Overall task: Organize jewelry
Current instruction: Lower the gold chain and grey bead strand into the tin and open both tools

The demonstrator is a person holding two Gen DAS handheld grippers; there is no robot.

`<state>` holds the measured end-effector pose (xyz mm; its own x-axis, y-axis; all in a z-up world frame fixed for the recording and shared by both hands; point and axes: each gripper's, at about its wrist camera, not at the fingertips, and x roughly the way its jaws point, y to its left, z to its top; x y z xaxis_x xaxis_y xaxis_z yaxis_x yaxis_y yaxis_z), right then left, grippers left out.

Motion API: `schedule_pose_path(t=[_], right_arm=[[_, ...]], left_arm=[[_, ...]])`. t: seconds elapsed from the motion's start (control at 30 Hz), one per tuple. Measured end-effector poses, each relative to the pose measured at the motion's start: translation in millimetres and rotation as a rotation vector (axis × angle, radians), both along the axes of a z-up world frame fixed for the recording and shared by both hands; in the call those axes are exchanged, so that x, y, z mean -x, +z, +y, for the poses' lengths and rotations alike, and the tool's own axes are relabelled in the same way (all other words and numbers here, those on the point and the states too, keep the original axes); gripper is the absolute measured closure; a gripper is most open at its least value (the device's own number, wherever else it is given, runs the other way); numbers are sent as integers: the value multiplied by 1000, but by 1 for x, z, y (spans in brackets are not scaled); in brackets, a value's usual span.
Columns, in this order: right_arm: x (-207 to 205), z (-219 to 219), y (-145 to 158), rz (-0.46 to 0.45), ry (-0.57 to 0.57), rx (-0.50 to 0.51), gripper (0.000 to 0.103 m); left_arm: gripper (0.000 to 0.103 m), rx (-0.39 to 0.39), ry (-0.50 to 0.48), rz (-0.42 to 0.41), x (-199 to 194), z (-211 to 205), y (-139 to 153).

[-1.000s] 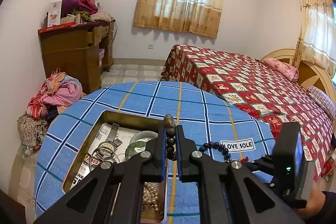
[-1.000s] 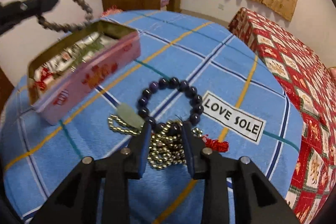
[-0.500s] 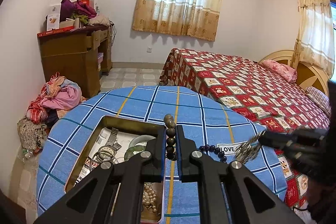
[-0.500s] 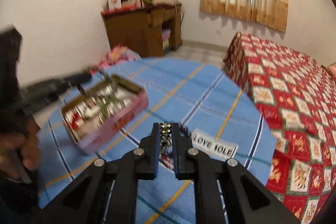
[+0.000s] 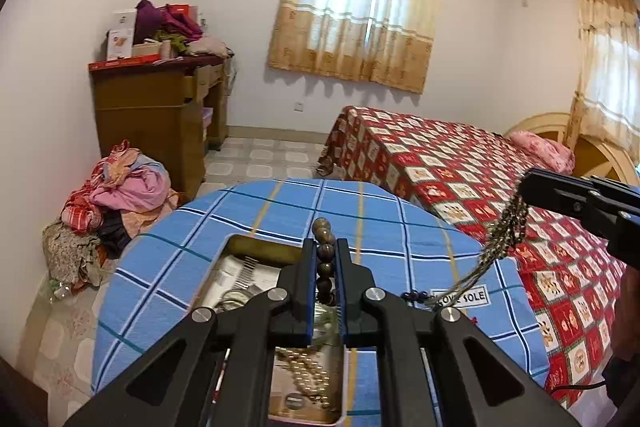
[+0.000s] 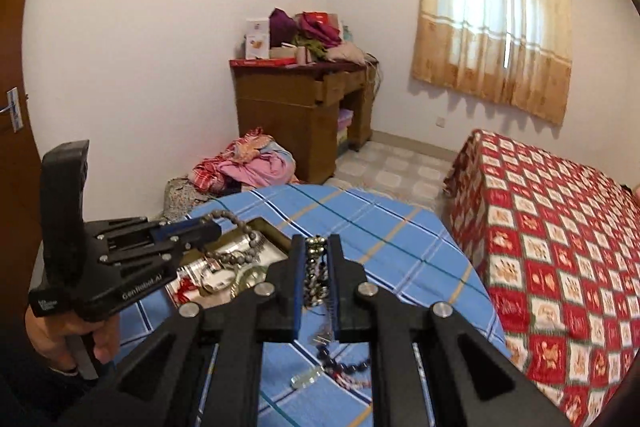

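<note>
My left hand-held gripper [image 5: 325,259] is clamped on a brown bead bracelet [image 5: 325,247], whose top beads stick up past the fingertips. It hangs over the open tin [image 5: 244,245] on the table [image 5: 280,211], which is covered by a blue checked cloth. Inside the tin I can see a watch band, some rings and a pearl strand [image 5: 306,377] near its front edge.

My right hand-held gripper [image 6: 315,263] is closed on a bunch of small metal-bead chain [image 6: 316,275] — in the left view the chain [image 5: 500,239] trails down from its fingers, lifted clear of the cloth. Under it, a dark purple bead bracelet [image 6: 344,367] lies on the table beside a white "LOVE SOLE" label [image 5: 460,297], with a pale pendant [image 6: 306,379] touching it.

From the right view the left gripper [image 6: 208,231] is over the tin's near corner, the brown bracelet looping down from it — the lower beads seem to reach the contents, though I cannot tell for sure.
</note>
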<state>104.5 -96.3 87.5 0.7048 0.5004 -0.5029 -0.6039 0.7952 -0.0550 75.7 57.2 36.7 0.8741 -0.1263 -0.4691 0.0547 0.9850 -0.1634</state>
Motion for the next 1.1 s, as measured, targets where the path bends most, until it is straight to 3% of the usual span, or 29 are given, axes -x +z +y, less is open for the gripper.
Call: schedule_pose_path(t=[0.23, 0.47, 1.1], right_arm=[[-17, 44, -8, 9, 88, -9, 91], [-34, 71, -38, 88, 131, -21, 91], [-26, 94, -102, 225, 152, 74, 90]], left_arm=[[96, 2, 64, 21, 1, 28, -5], [96, 13, 105, 79, -5, 43, -27], [95, -24, 134, 196, -18, 49, -65]])
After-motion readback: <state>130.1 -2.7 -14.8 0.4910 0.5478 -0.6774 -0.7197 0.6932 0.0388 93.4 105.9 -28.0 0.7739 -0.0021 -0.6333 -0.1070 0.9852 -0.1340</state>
